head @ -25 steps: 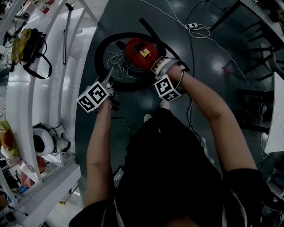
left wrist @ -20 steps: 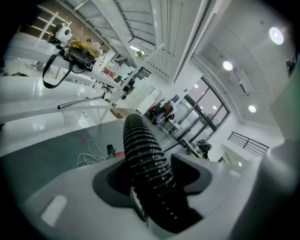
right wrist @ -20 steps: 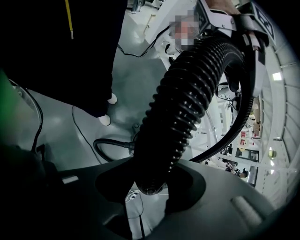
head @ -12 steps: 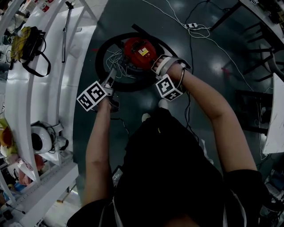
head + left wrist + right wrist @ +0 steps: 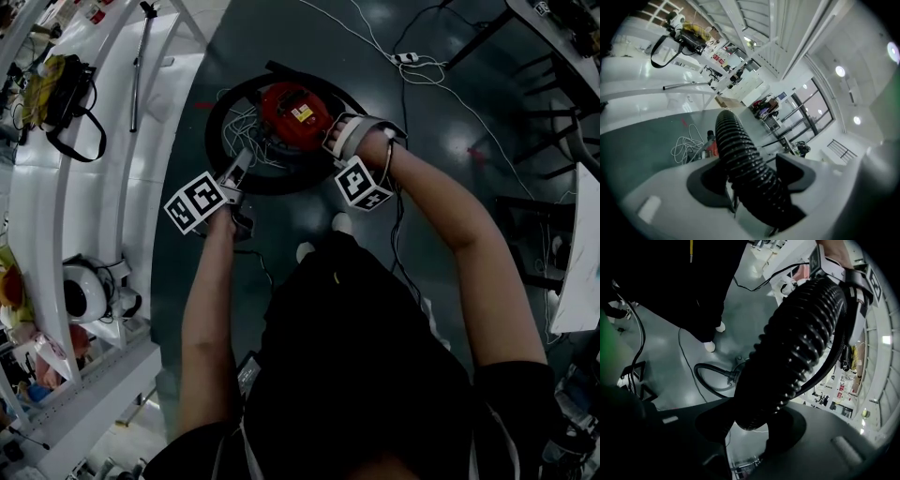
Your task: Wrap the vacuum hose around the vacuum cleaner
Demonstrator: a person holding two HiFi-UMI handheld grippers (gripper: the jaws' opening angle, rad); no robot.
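The red vacuum cleaner (image 5: pixel 295 111) stands on the dark floor with the black ribbed hose (image 5: pixel 214 141) looped around it. My left gripper (image 5: pixel 236 171) is at the loop's near left. In the left gripper view the hose (image 5: pixel 740 150) runs between the jaws of that gripper (image 5: pixel 750 171); the jaws have just been opening and a gap shows beside the right pad (image 5: pixel 794 171). My right gripper (image 5: pixel 339 139) is at the vacuum's right side. In its own view the right gripper (image 5: pixel 750 423) is shut on the hose (image 5: pixel 801 338).
A tangle of white cable (image 5: pixel 248 131) lies beside the vacuum. A curved white bench (image 5: pixel 56 187) at the left carries a black bag (image 5: pixel 61 89) and a metal tube (image 5: pixel 138 70). A power strip (image 5: pixel 405 56) lies beyond; dark furniture legs (image 5: pixel 553 122) stand right.
The right gripper has shifted a little to the right with the hose. The far end of the hose loop has swung leftward around the vacuum. The left gripper has sunk slightly.
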